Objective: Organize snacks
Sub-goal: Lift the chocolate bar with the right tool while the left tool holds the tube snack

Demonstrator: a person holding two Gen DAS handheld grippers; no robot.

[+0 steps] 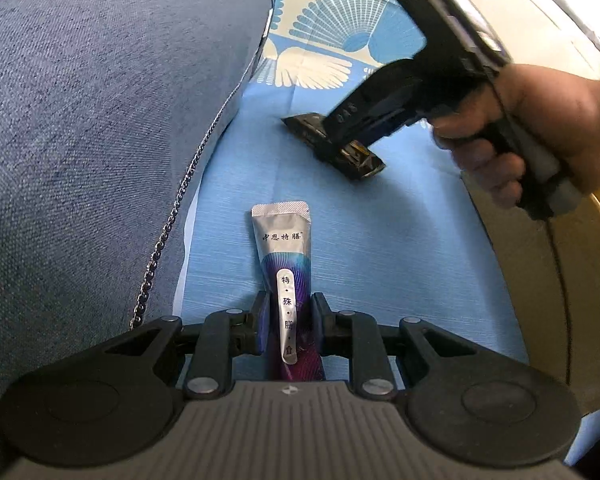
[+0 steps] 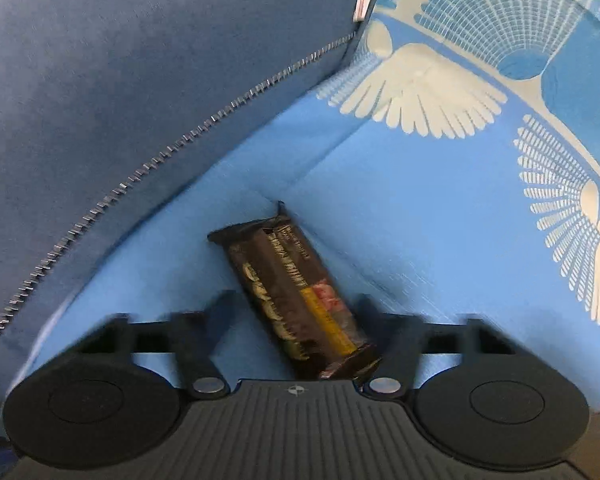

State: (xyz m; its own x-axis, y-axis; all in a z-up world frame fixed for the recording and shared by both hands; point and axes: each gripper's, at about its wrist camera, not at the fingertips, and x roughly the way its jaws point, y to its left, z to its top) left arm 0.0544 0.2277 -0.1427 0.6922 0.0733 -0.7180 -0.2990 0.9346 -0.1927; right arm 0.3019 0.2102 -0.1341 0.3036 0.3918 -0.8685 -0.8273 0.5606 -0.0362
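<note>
left wrist view: the left gripper (image 1: 290, 320) clamps a silver-purple sachet (image 1: 286, 268) at lower centre, tilted down over the blue cloth (image 1: 400, 264) — not yet put anywhere. at right, a hand (image 1: 548, 128) angles the right gripper (image 1: 340, 148) onto a dark snack bar (image 1: 370, 166).

right wrist view: the bar (image 2: 300, 296) lies between parted, blurred jaws — no grip visible. sorting looks barely begun.

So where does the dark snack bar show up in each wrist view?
Left wrist: dark snack bar upper right of centre, lying on the blue cloth under the right gripper.
Right wrist: the bar bottom centre, between that gripper's fingers.
Shared landmark: the zipper of the blue cushion.
</note>
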